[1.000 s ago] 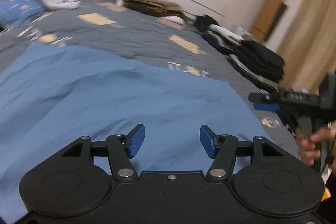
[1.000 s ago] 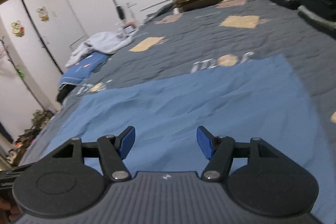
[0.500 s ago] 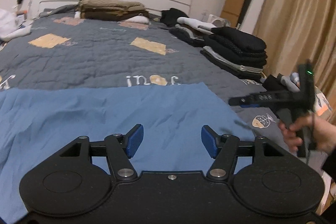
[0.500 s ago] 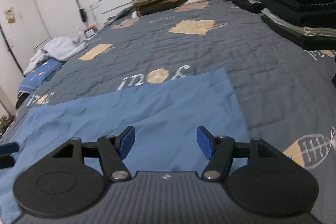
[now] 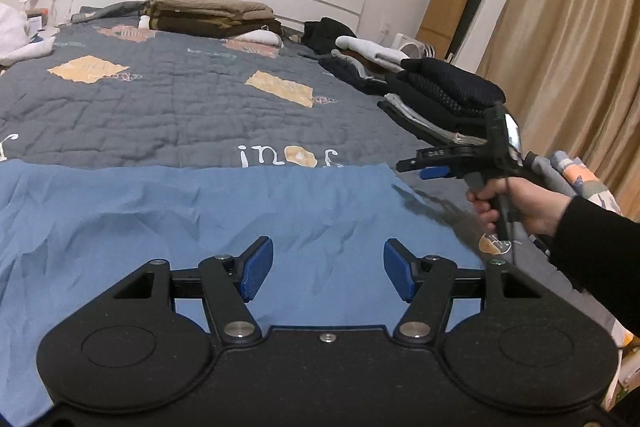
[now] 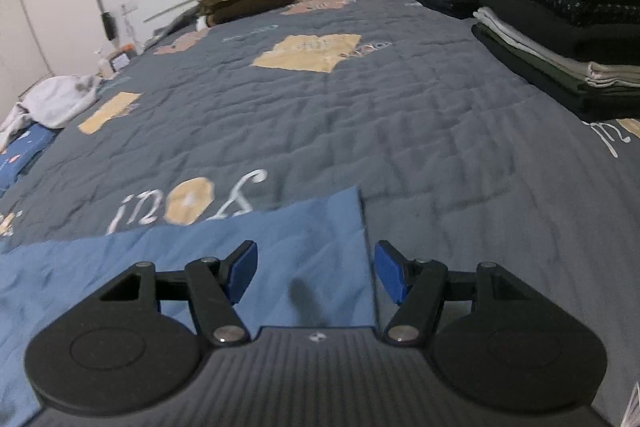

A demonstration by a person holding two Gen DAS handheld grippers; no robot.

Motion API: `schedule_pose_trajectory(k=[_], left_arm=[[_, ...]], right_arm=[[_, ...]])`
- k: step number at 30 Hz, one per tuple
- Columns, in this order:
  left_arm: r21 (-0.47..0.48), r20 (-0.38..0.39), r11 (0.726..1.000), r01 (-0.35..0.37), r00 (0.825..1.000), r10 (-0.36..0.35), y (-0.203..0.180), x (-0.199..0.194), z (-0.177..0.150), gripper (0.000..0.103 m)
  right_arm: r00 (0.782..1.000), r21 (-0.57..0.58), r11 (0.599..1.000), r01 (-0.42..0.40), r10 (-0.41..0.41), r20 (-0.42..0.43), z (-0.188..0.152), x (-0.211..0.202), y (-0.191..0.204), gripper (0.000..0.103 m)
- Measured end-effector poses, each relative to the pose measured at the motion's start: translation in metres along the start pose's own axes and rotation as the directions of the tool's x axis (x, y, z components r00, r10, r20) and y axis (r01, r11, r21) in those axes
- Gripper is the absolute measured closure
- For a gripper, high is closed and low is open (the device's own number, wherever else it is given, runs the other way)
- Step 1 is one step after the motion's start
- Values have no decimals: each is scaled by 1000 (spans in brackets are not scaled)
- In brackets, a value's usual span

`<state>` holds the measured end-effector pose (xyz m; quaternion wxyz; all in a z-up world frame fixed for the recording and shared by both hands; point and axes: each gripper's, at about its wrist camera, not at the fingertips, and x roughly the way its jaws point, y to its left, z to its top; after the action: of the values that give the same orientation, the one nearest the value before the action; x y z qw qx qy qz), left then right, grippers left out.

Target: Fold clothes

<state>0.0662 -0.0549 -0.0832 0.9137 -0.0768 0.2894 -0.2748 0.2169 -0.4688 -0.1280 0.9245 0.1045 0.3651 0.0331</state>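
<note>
A blue cloth [image 5: 200, 219] lies spread flat on the grey quilt [image 5: 180, 107] of a bed. My left gripper [image 5: 328, 269] hovers open over its near part, nothing between the blue pads. In the left wrist view my right gripper [image 5: 416, 169] is held by a hand [image 5: 520, 203] just off the cloth's far right corner. In the right wrist view the right gripper [image 6: 316, 271] is open above that corner of the blue cloth [image 6: 280, 251], its right pad over the cloth's right edge.
Folded dark clothes [image 5: 444, 99] are stacked along the bed's right side, also seen as a stack [image 6: 560, 27] in the right wrist view. Folded brown clothes [image 5: 212, 15] lie by the headboard. White laundry [image 6: 56, 99] sits at the far left. Curtains [image 5: 580, 47] hang on the right.
Both views swung right along the cloth. The right gripper came down and moved to the cloth's far right corner. Both grippers stayed open.
</note>
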Motion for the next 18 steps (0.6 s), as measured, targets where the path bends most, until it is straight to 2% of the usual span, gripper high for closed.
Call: schedule_pose_trajectory(k=[9, 11, 12, 13, 14, 16, 18], left_arm=[[-45, -26, 999, -29, 999, 28, 15, 7, -2, 42], [-46, -25, 998, -35, 999, 34, 17, 7, -2, 42], [-46, -26, 998, -40, 999, 38, 18, 8, -2, 42], [-46, -27, 998, -44, 999, 43, 19, 8, -2, 42], [-46, -28, 998, -49, 998, 48, 19, 8, -2, 42], [-48, -30, 997, -58, 998, 57, 21, 8, -2, 42], [-59, -31, 996, -64, 998, 62, 25, 8, -2, 42]], right_arm=[[1000, -14, 1000, 16, -16, -27, 11, 44, -2, 40], [999, -15, 999, 31, -31, -37, 11, 52, -2, 44], [998, -18, 999, 49, -50, -46, 11, 56, -1, 49], [993, -22, 996, 90, -91, -70, 12, 63, -1, 63], [989, -18, 992, 121, -122, -87, 13, 67, -1, 71], [991, 15, 994, 105, -104, -84, 13, 67, -2, 99], [993, 43, 993, 105, -103, -54, 16, 61, -5, 101]])
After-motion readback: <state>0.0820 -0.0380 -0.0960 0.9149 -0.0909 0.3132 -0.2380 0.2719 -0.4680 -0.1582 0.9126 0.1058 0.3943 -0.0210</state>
